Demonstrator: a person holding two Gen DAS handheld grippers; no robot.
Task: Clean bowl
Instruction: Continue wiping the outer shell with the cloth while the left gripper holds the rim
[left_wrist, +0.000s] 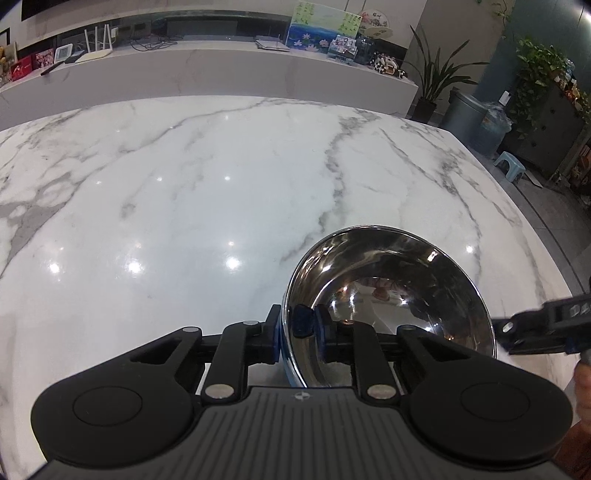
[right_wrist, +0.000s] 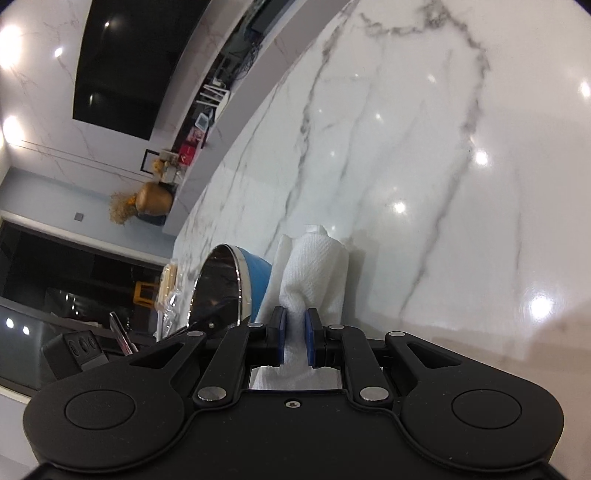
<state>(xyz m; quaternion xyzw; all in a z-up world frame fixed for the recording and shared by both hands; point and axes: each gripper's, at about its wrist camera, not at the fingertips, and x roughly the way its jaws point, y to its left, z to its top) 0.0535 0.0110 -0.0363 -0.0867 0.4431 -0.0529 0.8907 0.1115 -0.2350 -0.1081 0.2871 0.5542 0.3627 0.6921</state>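
Note:
A steel bowl (left_wrist: 391, 295) with a blue outside is tilted on its side above the marble table (left_wrist: 184, 184). My left gripper (left_wrist: 295, 332) is shut on the bowl's near rim, one pad inside and one outside. My right gripper (right_wrist: 294, 325) is shut on a crumpled white paper towel (right_wrist: 314, 273). In the right wrist view the bowl (right_wrist: 229, 288) shows to the left of the towel, close beside it, its opening turned away from the towel. The right gripper's body (left_wrist: 546, 321) shows at the right edge of the left wrist view, beside the bowl.
A long white ledge (left_wrist: 207, 70) with small items runs behind the table. Potted plants (left_wrist: 436, 81), a grey bin (left_wrist: 461, 118) and a small stool (left_wrist: 511, 164) stand on the floor to the right. A clear packet (right_wrist: 168, 291) lies left of the bowl.

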